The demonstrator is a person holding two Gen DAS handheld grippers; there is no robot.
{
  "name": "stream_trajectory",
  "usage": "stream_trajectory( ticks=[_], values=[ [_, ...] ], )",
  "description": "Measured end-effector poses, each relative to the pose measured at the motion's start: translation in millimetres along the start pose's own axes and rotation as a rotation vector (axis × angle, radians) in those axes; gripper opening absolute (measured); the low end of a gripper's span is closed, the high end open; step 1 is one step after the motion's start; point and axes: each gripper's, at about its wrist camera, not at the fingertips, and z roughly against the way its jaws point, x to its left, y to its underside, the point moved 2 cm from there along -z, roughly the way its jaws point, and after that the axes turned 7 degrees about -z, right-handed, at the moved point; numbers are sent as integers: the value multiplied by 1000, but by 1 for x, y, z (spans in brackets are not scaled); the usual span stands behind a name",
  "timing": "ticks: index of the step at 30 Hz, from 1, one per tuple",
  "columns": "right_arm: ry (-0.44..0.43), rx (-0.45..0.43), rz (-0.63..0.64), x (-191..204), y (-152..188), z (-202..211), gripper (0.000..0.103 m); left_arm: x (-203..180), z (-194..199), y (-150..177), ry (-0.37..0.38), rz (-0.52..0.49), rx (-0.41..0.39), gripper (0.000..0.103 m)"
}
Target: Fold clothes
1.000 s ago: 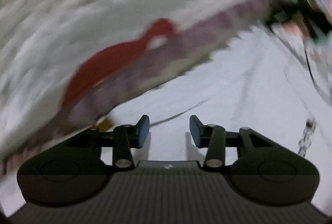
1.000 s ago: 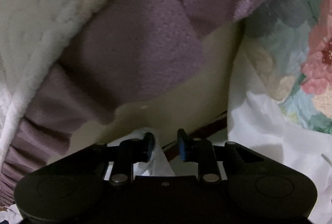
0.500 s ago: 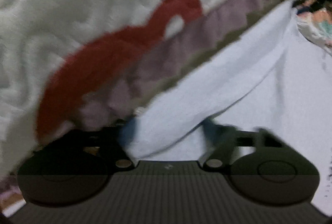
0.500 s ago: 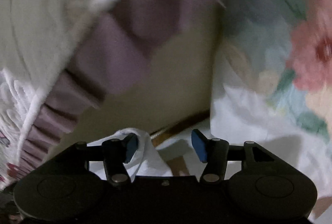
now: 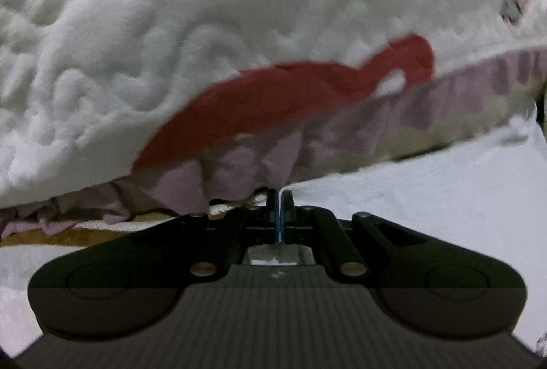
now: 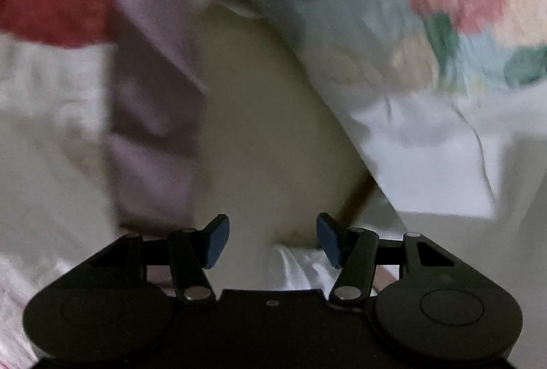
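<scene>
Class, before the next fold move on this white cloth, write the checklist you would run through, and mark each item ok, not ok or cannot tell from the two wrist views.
1. left gripper shut: ok.
2. white cloth pinched by it: cannot tell, only a thin pale sliver shows at the tips.
3. right gripper open: ok.
4. Nothing pressed by its pads: ok, white fabric lies below them.
5. Right view sharp enough to aim: not ok, blurred.
6. quilted blanket clear of the fold: cannot tell.

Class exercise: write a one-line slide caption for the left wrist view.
Left gripper shut on a thin edge of white cloth, below a quilted white blanket with lilac ruffle.
</scene>
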Motion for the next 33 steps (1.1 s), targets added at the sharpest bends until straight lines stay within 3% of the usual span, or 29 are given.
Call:
stream_trajectory(
  ticks=[4, 7, 9, 11, 13, 15, 18, 25, 28, 31, 33],
  values=[
    [76, 69, 454, 27, 49, 2, 49, 19, 7, -4, -95, 45, -41, 0],
    [118, 173, 692, 36, 99, -11, 47, 18, 16, -2, -33, 93, -60, 0],
    [164, 230, 806, 39, 130, -22, 47, 3, 27, -1, 7, 41, -81, 1],
    [237, 244, 877, 26, 125, -29, 47, -16, 33, 1, 71, 4, -80, 1],
    [294, 158, 941, 31, 135, -52, 48, -34, 36, 4, 137, -22, -64, 3],
    [330, 88, 945, 51, 135, -81, 54, -49, 38, 13, 171, -20, -25, 4],
    [419, -16, 808, 66, 130, -102, 55, -65, 34, 25, 154, -21, 35, 4],
    [243, -218, 380, 53, 97, -48, 56, -35, 85, 56, 95, 3, 74, 17],
    [192, -155, 328, 42, 76, -12, 56, -22, 105, 75, 126, 49, 93, 24],
    [181, 27, 419, 25, 72, 26, 56, -15, 116, 91, 185, 147, 135, 34],
    [212, 88, 471, 10, 78, 54, 56, -9, 125, 104, 218, 231, 162, 36]
  ],
)
